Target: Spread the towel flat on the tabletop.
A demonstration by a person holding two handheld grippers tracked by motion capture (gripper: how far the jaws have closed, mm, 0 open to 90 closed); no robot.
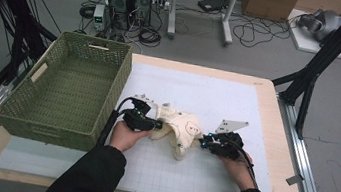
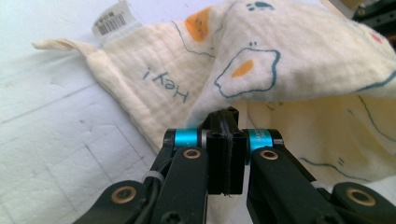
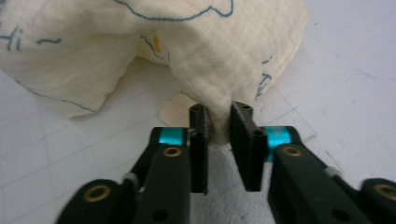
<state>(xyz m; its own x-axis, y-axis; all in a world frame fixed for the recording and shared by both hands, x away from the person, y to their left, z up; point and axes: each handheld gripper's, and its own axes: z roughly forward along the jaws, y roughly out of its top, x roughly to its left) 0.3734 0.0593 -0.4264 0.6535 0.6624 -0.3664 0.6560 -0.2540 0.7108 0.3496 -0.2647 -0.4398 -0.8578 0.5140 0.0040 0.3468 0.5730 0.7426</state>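
A cream muslin cloth (image 1: 182, 127) printed with fried eggs lies crumpled at the middle of the white mat. In the left gripper view the cloth (image 2: 299, 70) shows "Hey!" lettering and a barcode tag (image 2: 112, 21). My left gripper (image 2: 224, 115) is shut, with a folded edge of the cloth pinched at its tips. It sits at the cloth's left side (image 1: 158, 124). My right gripper (image 3: 219, 111) is closed on a bunched fold of the cloth (image 3: 196, 51), which fills the gap between its jaws. It holds the cloth's right side (image 1: 201, 141).
An empty green woven basket (image 1: 115, 84) stands on the table's left part, close to the left hand. The white grid mat (image 1: 197, 180) covers the wooden table (image 1: 278, 156). Computers and cables lie on the floor beyond the far edge.
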